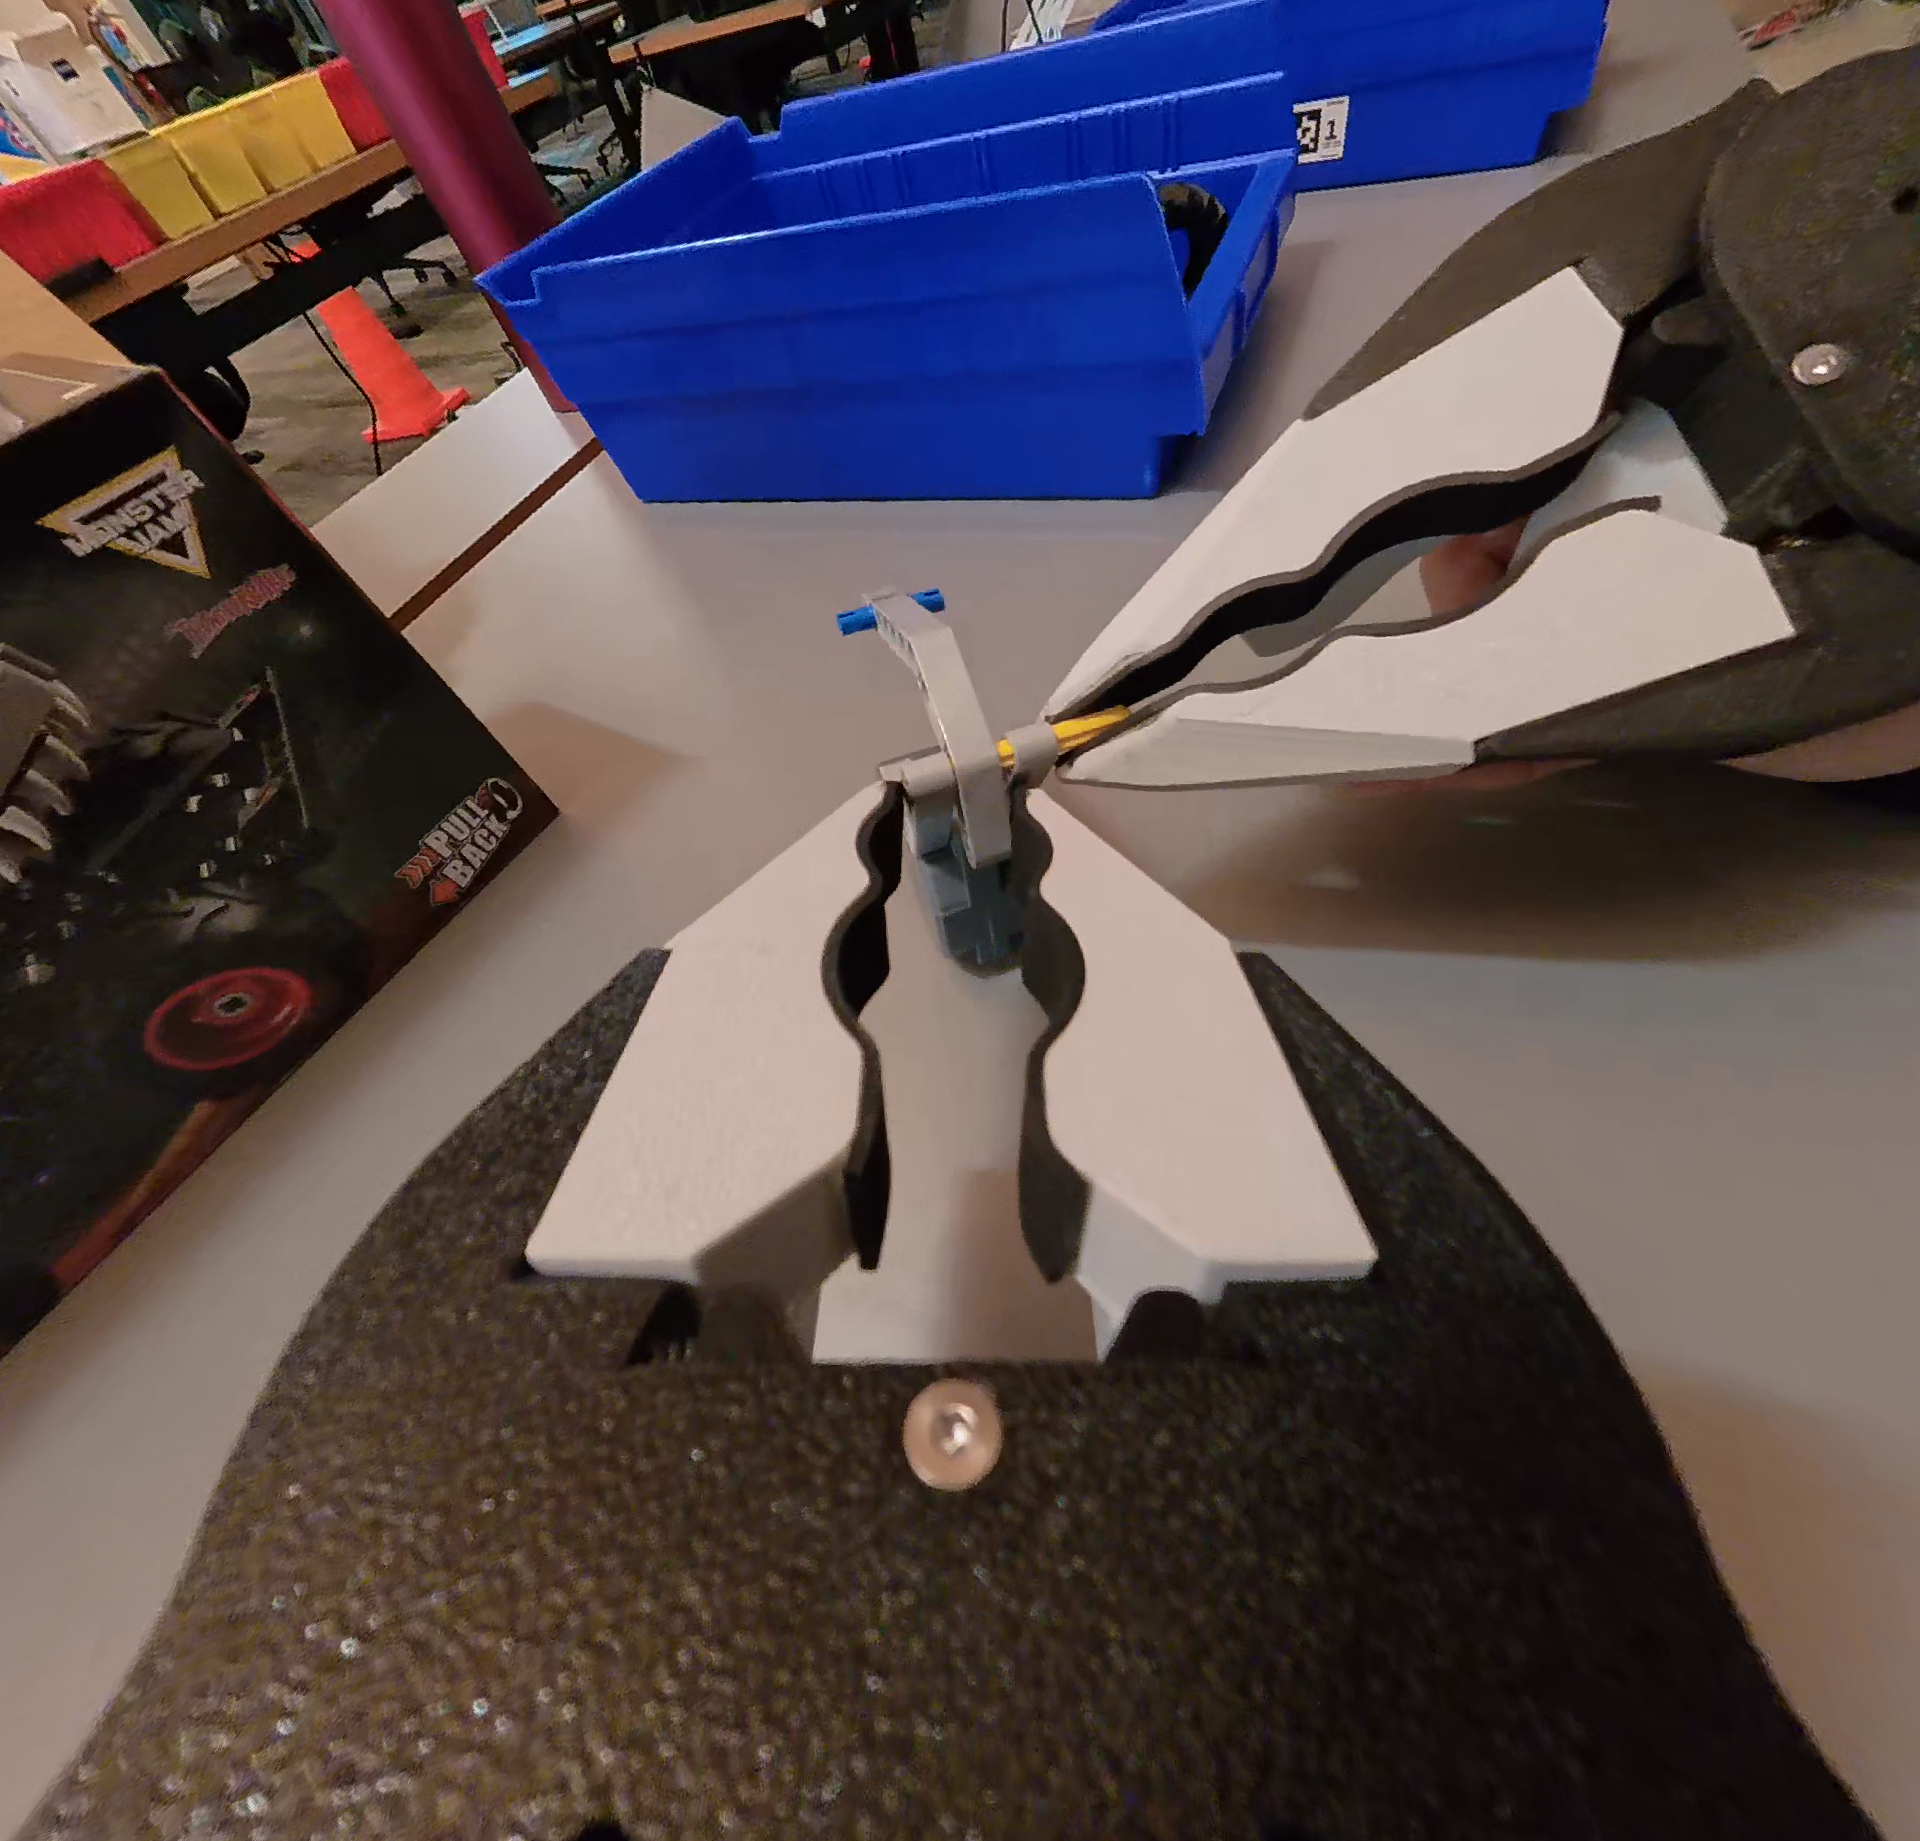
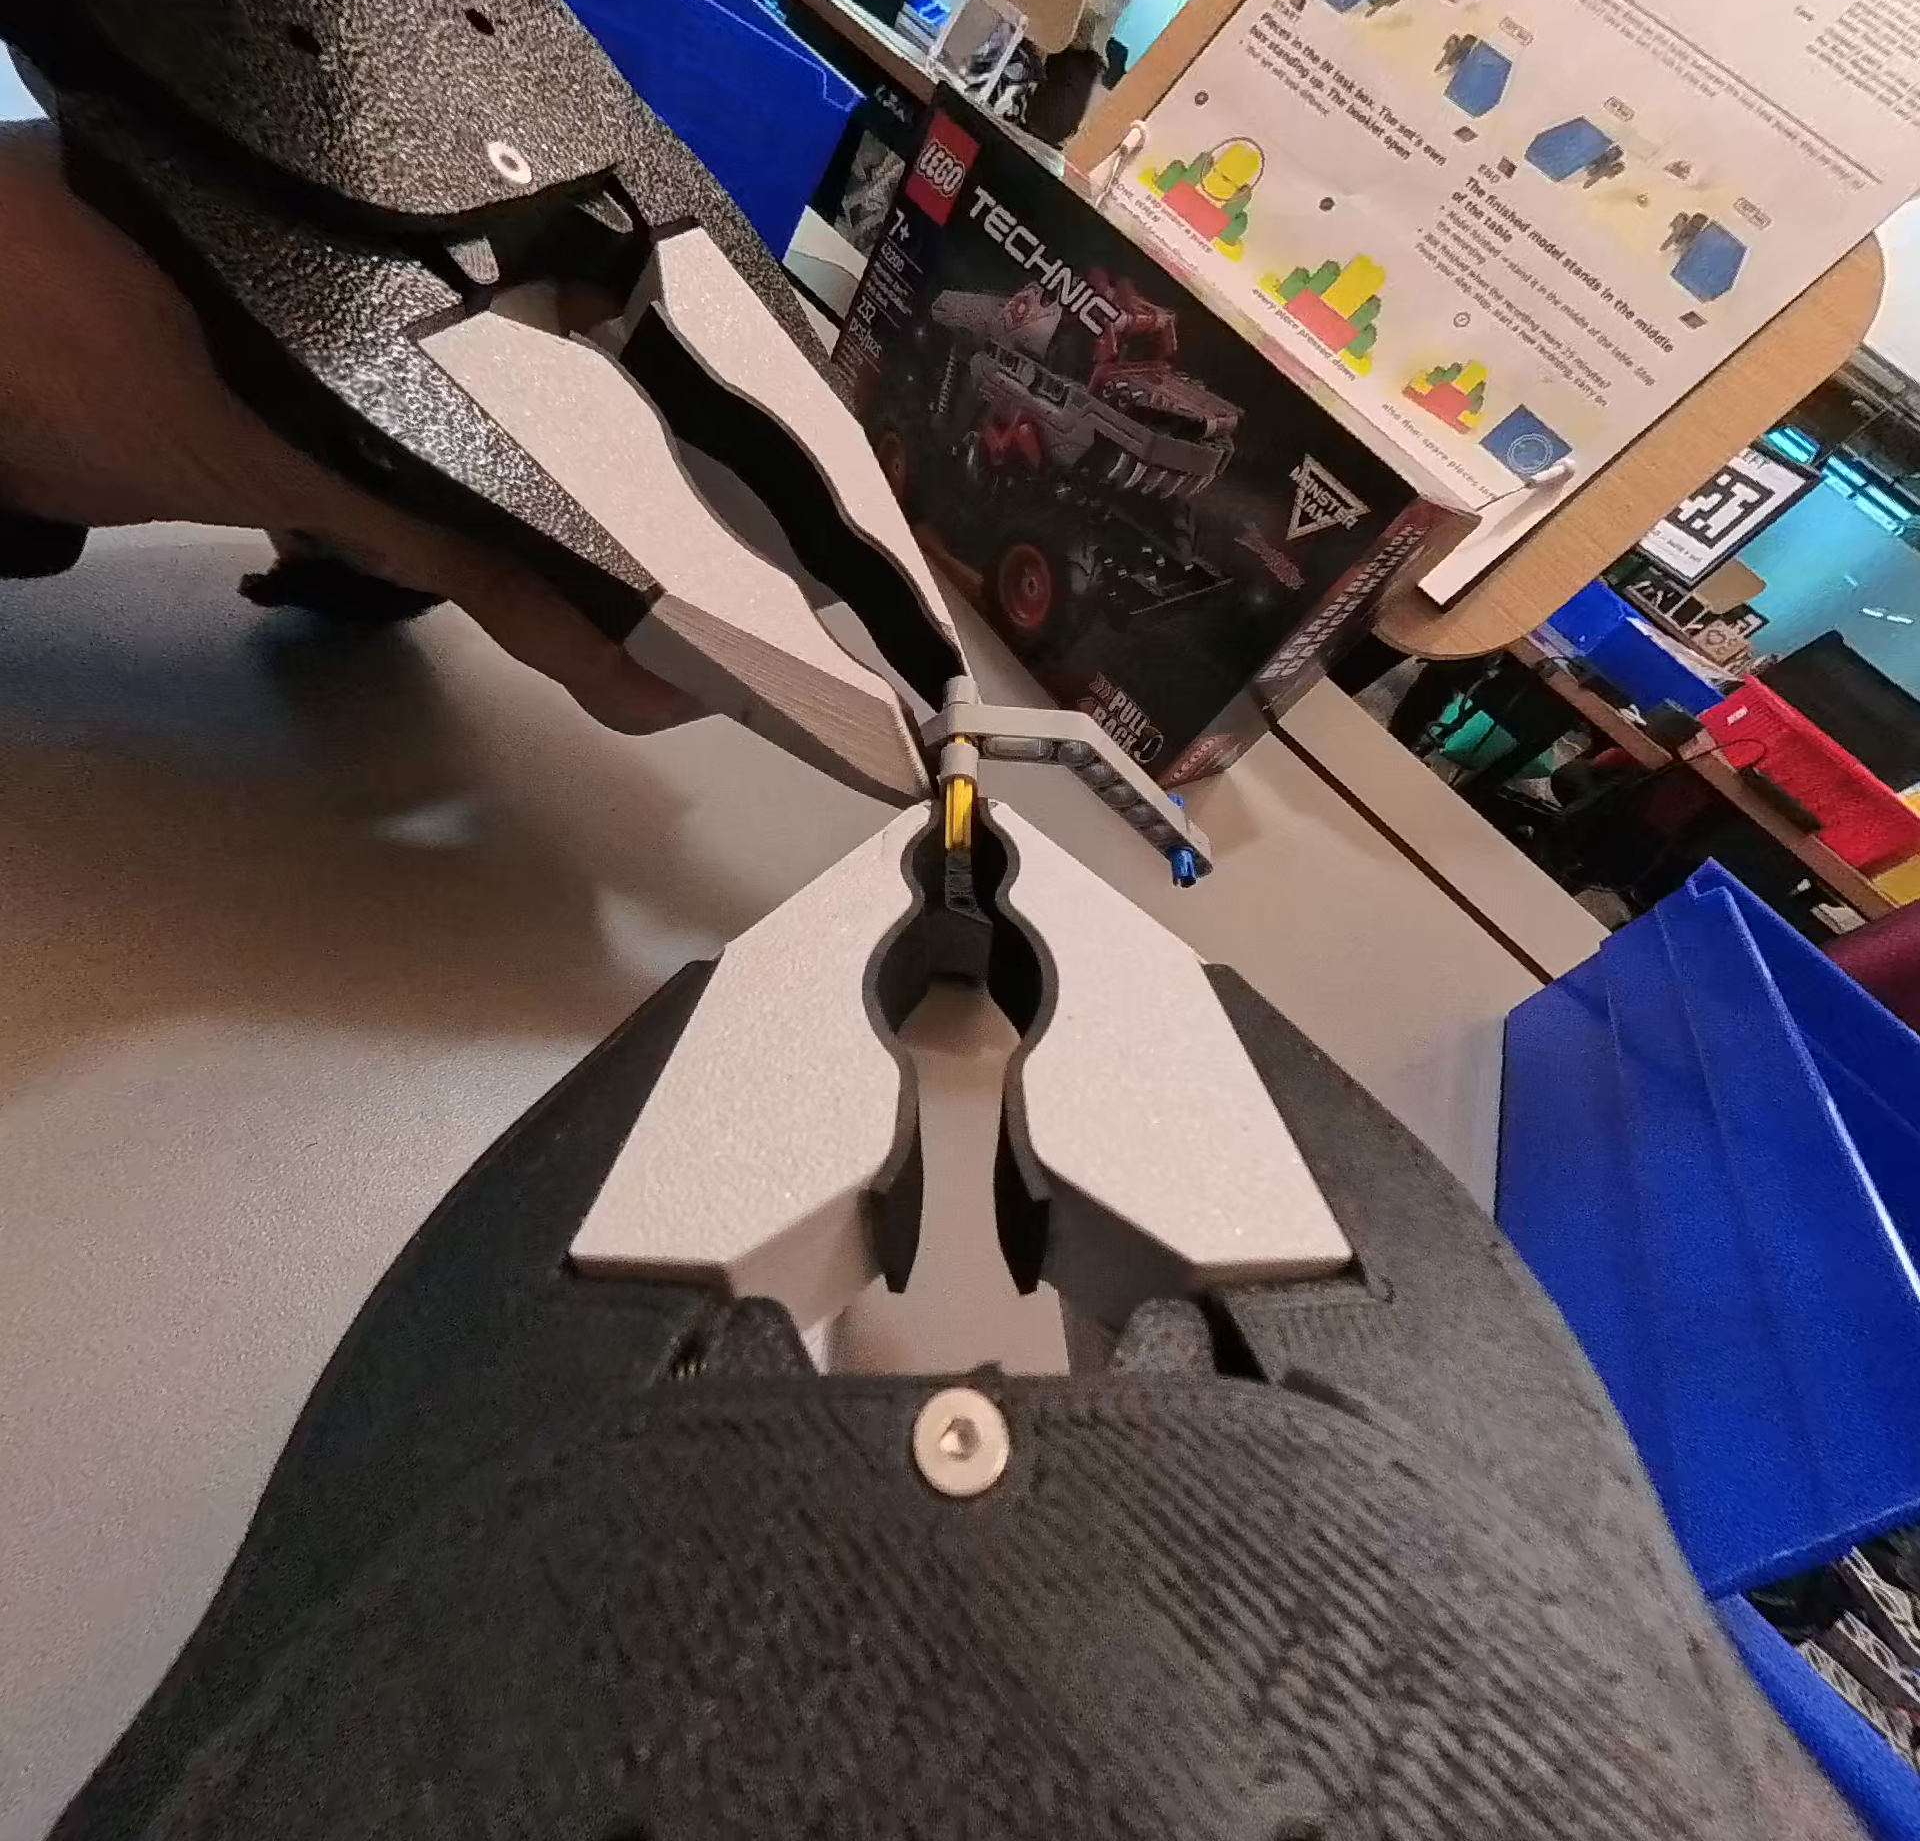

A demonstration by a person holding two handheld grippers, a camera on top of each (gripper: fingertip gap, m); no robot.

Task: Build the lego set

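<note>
Progress: early; only a small grey beam assembly (image 1: pixel 951 721) exists.
Left gripper (image 1: pixel 951 804): clamps the assembly.
Right gripper (image 2: pixel 961 825): pinches yellow axle (image 2: pixel 958 804).
Left: nearly everything.

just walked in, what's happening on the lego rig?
Mid-assembly, held above the table. The left gripper is shut on a small grey sub-assembly with a curved grey beam carrying a blue pin. The right gripper is shut on a yellow axle that meets the beam's hub. Blue bins sit behind.
</note>
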